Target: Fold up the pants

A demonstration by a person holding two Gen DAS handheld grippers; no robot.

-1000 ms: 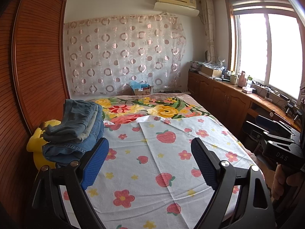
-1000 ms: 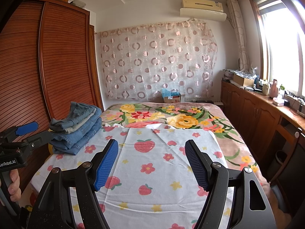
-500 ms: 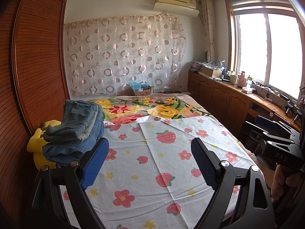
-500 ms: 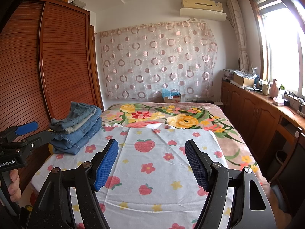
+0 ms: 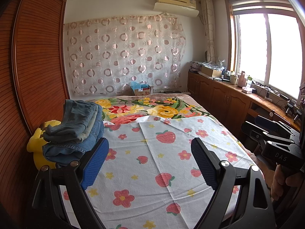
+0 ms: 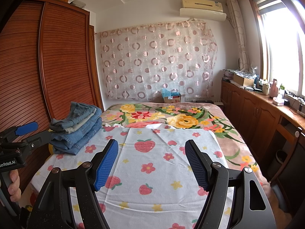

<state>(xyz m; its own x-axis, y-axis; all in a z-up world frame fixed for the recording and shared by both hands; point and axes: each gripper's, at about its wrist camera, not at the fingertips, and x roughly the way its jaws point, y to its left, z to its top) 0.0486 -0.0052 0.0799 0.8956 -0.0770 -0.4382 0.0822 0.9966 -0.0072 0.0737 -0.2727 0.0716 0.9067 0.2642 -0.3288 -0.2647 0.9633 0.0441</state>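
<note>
Left wrist: my left claw (image 5: 149,161) gapes empty over the strawberry sheet (image 5: 162,164); stacked jeans (image 5: 76,131) sit just ahead-left, nearest this claw

Right wrist: right claw (image 6: 151,163) also wide, empty; jeans far left across the bed (image 6: 228,133), folds running away from me

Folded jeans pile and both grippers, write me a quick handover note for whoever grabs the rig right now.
Left gripper: open, empty, held above the strawberry-print cloth.
Right gripper: open, empty, also above the cloth.
Folded jeans pile: several pairs stacked at the bed's left edge beside the wooden wardrobe, over a yellow plush toy in the left view.
Done: the pairs in the pile look folded.
Left: no unfolded pants show on the cloth or on the floral blanket. Whether more are waiting out of view cannot be told, so check before going on.
</note>
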